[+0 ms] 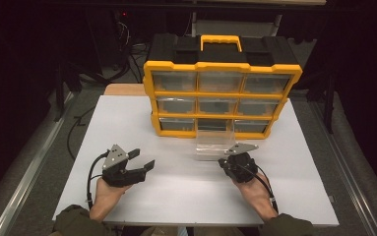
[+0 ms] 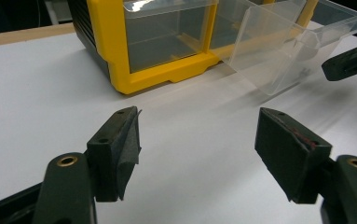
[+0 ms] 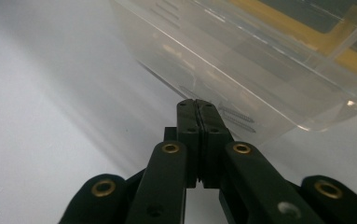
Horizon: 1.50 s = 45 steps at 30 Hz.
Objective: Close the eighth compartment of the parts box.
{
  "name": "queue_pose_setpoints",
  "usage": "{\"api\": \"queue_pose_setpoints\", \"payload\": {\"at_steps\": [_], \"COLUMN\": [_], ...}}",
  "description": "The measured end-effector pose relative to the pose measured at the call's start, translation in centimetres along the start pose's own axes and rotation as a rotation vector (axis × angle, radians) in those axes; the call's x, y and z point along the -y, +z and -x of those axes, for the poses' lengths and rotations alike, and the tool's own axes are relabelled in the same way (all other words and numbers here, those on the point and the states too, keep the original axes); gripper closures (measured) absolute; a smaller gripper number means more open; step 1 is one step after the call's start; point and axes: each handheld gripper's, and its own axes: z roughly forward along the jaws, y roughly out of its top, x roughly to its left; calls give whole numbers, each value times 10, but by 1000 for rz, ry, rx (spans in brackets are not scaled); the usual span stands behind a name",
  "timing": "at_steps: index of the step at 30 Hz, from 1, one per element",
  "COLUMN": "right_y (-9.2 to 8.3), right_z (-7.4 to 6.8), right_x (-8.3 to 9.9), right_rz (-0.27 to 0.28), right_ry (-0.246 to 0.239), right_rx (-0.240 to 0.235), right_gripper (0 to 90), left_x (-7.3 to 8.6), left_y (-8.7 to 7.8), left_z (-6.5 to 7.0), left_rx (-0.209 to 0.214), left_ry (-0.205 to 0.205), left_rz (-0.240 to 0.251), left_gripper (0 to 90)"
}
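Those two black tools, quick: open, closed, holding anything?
Left tool: open, holding nothing.
Right tool: closed, nothing between its jaws, tips at the clear drawer.

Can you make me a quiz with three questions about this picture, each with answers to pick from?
1. Where is the clear drawer?
A. pulled out of the bottom row of the cabinet
B. on top of the cabinet
C. on the floor

2. What colour is the cabinet's frame?
A. red
B. yellow
C. blue

3. How are the jaws of the left gripper?
A. shut on a drawer
B. pressed together
C. wide open

Answers: 1 A, it sticks out from the bottom middle slot onto the table. 2 B, the frame is bright yellow. 3 C, a wide gap shows between them.
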Motion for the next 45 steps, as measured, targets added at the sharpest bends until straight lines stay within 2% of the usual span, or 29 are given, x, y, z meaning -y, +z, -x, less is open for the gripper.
{"api": "queue_pose_setpoints", "payload": {"at_steps": [6, 35, 39, 45], "right_y": [1, 3, 2, 3], "right_z": [1, 2, 4, 4], "right_x": [0, -6, -7, -9], "right_rz": [1, 15, 20, 20], "right_ry": [16, 15, 35, 33], "right_rx": [4, 15, 9, 18], "right_gripper": [900, 900, 900, 900], "left_x": [0, -1, -1, -1], "left_y": [0, 4, 6, 5], "left_z": [0, 1, 2, 2], "left_rx": [-1, 9, 12, 14], "left_ry": [3, 14, 13, 11], "left_rz": [2, -7, -9, -3], "left_gripper": [312, 314, 314, 314]}}
